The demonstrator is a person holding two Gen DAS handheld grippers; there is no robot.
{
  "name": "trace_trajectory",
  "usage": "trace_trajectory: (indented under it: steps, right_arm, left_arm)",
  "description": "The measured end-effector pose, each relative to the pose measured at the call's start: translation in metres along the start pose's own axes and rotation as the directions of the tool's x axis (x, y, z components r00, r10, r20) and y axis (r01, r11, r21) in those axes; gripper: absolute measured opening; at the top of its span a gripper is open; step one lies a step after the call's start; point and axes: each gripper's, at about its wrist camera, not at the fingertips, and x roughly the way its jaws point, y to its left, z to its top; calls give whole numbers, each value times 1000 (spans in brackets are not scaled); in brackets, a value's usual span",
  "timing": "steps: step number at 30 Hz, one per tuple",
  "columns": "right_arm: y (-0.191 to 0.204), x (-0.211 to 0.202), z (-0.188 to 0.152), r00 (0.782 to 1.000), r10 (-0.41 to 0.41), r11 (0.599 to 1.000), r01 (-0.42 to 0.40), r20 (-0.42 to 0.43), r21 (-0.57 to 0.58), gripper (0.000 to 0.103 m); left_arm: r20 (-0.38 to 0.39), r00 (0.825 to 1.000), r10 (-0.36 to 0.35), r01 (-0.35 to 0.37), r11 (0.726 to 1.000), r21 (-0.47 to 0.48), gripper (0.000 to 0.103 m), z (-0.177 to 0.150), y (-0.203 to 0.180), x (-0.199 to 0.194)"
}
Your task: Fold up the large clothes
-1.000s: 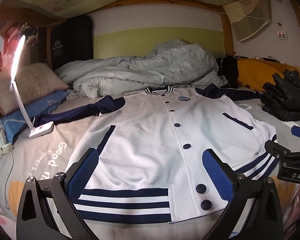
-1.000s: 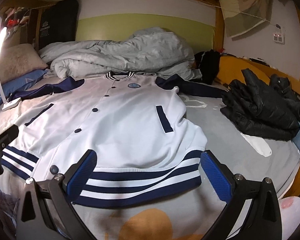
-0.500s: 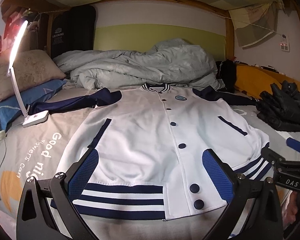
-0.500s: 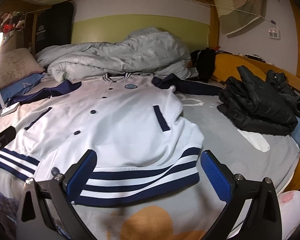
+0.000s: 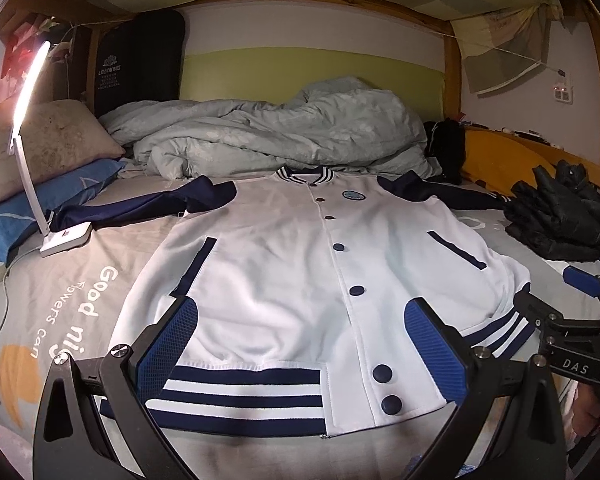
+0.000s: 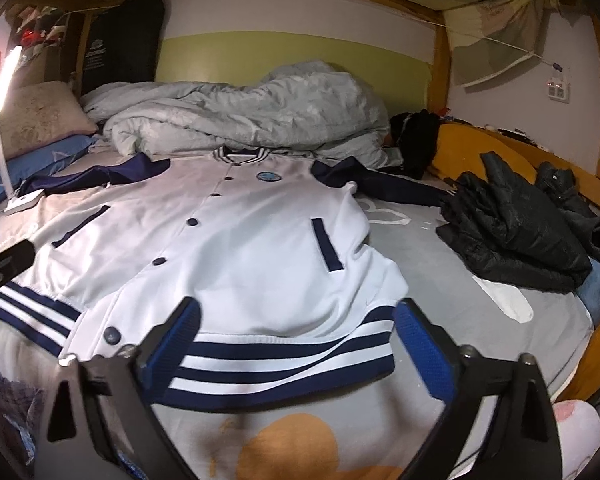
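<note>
A white varsity jacket (image 5: 300,248) with navy sleeves and a navy-striped hem lies flat and buttoned, front up, on the bed. My left gripper (image 5: 300,320) hovers open over the hem's left half, with nothing pressed between its blue pads. In the right wrist view, the same jacket (image 6: 240,248) spreads ahead, and my right gripper (image 6: 298,316) stands wide above the hem's right corner. Its jaws are closing; the striped hem lies below them, untouched by the pads. The right gripper (image 5: 572,320) also shows at the left view's right edge.
A crumpled grey duvet (image 5: 280,140) is heaped behind the collar. A black puffer jacket (image 6: 512,232) lies to the right by the wooden bed rail (image 6: 472,152). At the left are a lit desk lamp (image 5: 28,120) and pillows (image 5: 40,140). Grey printed sheet (image 5: 60,300) surrounds the jacket.
The left wrist view has levelled slightly, so the jacket looks straighter. The right gripper's fingers have come a little closer together. The jacket has not moved.
</note>
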Motion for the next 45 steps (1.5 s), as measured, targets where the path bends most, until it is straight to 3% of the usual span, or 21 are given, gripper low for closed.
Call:
trace_trajectory:
  steps: [8, 16, 23, 28, 33, 38, 40, 45]
  right_arm:
    - [3, 1, -2, 1000, 24, 1000, -24, -11, -15, 94]
    - [9, 5, -4, 999, 29, 999, -30, -33, -43, 94]
    - [24, 3, -11, 996, 73, 987, -80, -53, -139, 94]
    - [41, 2, -21, 991, 104, 961, -120, -79, -249, 98]
    - [64, 1, -39, 985, 130, 905, -165, -114, -392, 101]
    - [79, 20, -58, 974, 86, 867, -177, -209, -465, 101]
    - [76, 31, -62, 973, 36, 873, -141, -227, -466, 103]
    - [53, 45, -50, 965, 31, 932, -122, -259, -340, 103]
  left_arm:
    - [-3, 1000, 1, -1, 1000, 0, 103, 0, 3, 0]
    - [32, 999, 27, -29, 997, 67, 103, 0, -1, -4]
    - [10, 1000, 18, -18, 999, 29, 103, 1, 6, -1]
    - [-11, 1000, 22, -22, 1000, 11, 103, -2, 12, 1]
    - [-27, 999, 41, -42, 999, -3, 103, -4, 18, 4]
    - [-21, 998, 65, -64, 998, 14, 103, -4, 18, 4]
    - [-26, 998, 61, -60, 998, 26, 103, -5, 17, 4]
    - [-75, 995, 62, -58, 997, 51, 103, -10, 13, 14]
